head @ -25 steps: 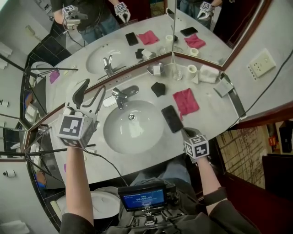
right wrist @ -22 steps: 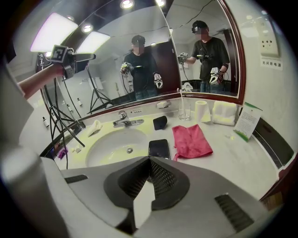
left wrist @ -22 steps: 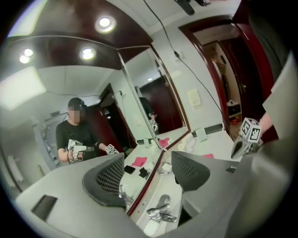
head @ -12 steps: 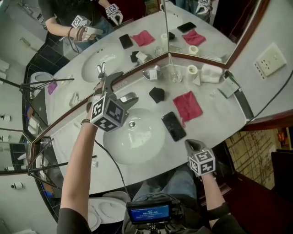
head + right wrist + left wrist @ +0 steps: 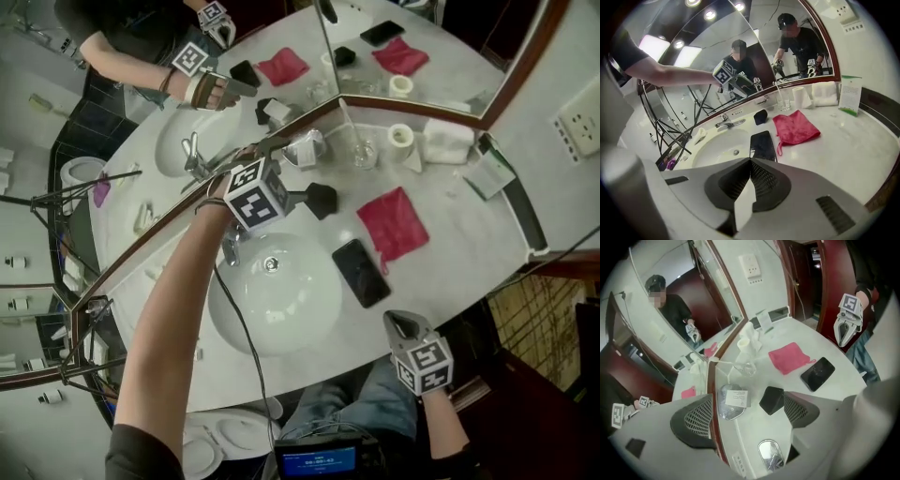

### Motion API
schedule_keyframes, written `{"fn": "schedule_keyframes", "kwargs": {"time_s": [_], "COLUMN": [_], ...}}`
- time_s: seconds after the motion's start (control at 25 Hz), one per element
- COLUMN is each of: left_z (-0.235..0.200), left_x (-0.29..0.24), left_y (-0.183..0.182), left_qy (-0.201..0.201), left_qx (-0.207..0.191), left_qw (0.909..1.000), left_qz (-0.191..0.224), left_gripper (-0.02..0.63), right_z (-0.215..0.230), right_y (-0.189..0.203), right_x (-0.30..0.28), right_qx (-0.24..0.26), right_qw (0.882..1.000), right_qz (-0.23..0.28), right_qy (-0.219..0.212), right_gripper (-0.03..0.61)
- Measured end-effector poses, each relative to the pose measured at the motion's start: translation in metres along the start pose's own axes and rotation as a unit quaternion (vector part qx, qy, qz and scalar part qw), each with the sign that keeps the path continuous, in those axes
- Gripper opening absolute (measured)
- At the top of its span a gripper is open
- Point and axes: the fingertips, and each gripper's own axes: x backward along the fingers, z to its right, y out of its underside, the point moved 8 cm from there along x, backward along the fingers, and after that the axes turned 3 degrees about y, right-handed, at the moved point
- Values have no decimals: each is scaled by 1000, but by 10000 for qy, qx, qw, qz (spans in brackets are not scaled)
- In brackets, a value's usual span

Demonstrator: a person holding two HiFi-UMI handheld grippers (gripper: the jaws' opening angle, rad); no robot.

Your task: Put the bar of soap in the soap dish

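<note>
I've got the L gripper [image 5: 747, 416] jaws wide apart, just been opening, pads on nothing. Below, btwn them, a black bar of soap [image 5: 772, 400] lies on the counter [image 5: 754, 432] close to one pad. The silver soap dish [image 5: 723, 412] is just beside it by the mirror, w/ a white packet [image 5: 737, 398] on it. R gripper [image 5: 749, 161] is closed, empty, phone [image 5: 762, 145] ahead.

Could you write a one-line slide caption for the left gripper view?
Left gripper, jaws just opened and empty, over the counter, framing a silver dish with a white box and a black block.
</note>
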Motion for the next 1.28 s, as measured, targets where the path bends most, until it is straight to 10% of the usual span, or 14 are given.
{"fn": "schedule_keyframes", "kwargs": {"time_s": [0.72,1.28], "left_z": [-37,-39], "left_x": [-95,-96], "left_y": [7,12], "left_qy": [513,344], "left_qx": [564,876], "left_qw": [9955,9942], "left_qz": [-570,-517], "left_gripper": [460,331], "right_z": [35,39], "right_y": [3,3], "right_x": [1,3], "right_qx": [-305,-340], "right_qw": [9995,9994], "right_qz": [109,83], "right_qy": [62,59], "right_gripper": [9,9]}}
